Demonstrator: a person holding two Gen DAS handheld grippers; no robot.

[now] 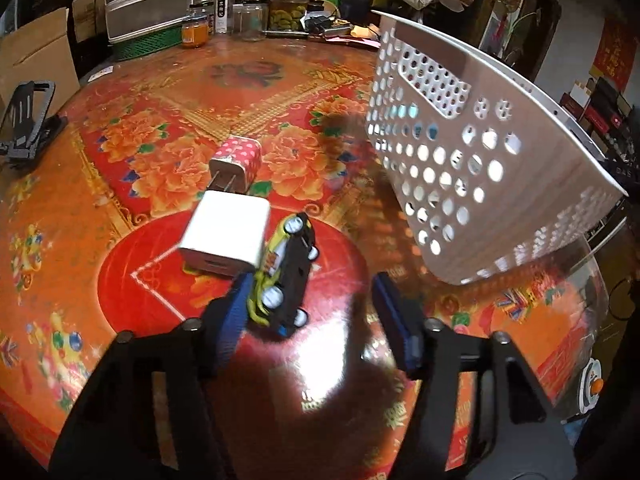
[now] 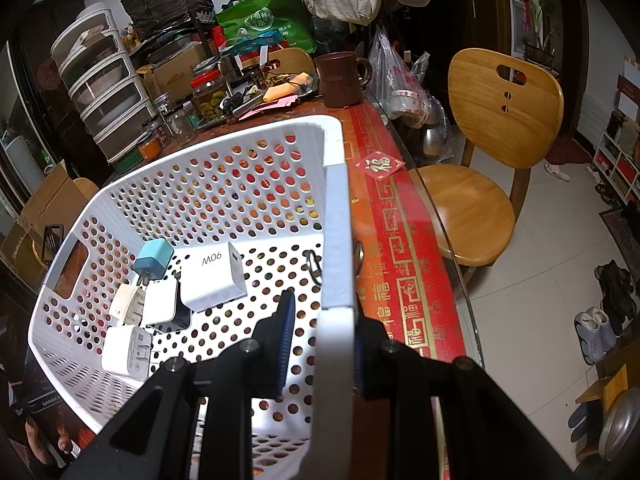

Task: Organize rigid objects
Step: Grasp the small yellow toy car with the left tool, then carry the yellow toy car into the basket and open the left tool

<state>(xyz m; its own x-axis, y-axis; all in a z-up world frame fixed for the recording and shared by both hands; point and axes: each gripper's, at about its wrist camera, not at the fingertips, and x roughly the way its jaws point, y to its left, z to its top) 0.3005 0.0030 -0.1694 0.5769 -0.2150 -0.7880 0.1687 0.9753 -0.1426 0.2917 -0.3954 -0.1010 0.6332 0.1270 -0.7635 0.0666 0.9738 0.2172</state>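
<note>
A yellow and black toy car [image 1: 286,268] lies on its side on the red flowered table [image 1: 120,184]. My left gripper [image 1: 316,316] straddles it: the left pad touches the car and the right pad stands apart, so it is open. Just beyond the car lie a white charger [image 1: 228,236] and a pink dotted charger [image 1: 236,164]. The white perforated basket [image 1: 480,148] hangs tilted at the right. My right gripper [image 2: 322,344] is shut on the basket's side wall [image 2: 338,220]. Inside the basket lie several chargers, among them a blue one [image 2: 154,260] and a large white one [image 2: 216,280].
A black folding stand [image 1: 28,116] sits at the table's left edge. Jars [image 1: 286,8] and a drawer unit [image 1: 148,0] crowd the back. A brown mug [image 2: 340,78] stands behind the basket. A wooden chair [image 2: 492,152] is past the table's right edge.
</note>
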